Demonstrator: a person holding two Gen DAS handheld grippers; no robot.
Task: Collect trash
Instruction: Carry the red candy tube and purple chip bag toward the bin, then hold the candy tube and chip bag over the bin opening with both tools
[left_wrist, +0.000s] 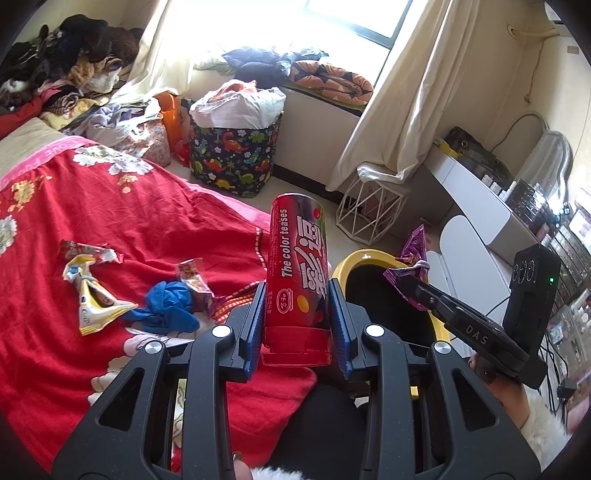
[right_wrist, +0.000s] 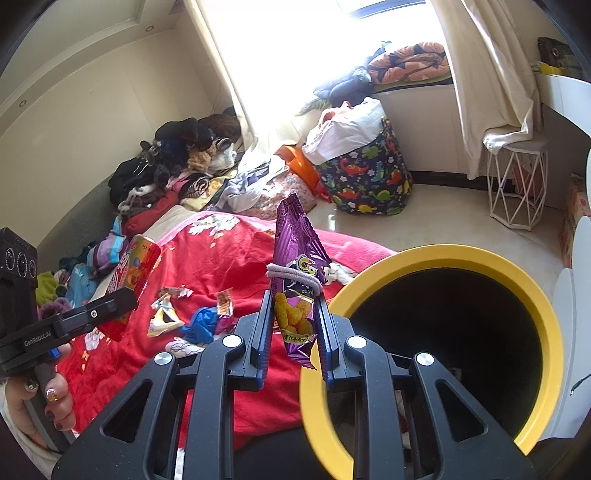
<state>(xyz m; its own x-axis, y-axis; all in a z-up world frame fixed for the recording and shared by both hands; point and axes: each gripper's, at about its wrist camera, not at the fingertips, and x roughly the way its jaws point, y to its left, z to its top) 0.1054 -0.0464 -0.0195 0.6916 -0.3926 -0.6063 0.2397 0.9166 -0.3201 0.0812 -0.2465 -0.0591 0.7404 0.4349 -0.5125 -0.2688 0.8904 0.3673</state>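
Sunny bedroom, red bed (left_wrist: 110, 206). Your left gripper (left_wrist: 295, 314) fingers pinch the red can (left_wrist: 295, 266); your right gripper (right_wrist: 293, 325) fingers pinch the purple snack bag (right_wrist: 295, 295) beside the yellow bin (right_wrist: 461, 254). Let go too early, and they might miss the bin.

I had the snack tube (left_wrist: 297, 273) upright between the left gripper (left_wrist: 295, 325) pads, over the bed (left_wrist: 110, 206) edge. To its right, the right gripper (right_wrist: 293, 332) pinched the snack bag (right_wrist: 295, 291) just beside the bin (right_wrist: 436, 254) rim. Wrappers (left_wrist: 92, 291) and a crumpled glove (left_wrist: 168, 306) lay on the bed, left of the tube. Beyond, a laundry basket (left_wrist: 232, 158) stood on the floor below the window.
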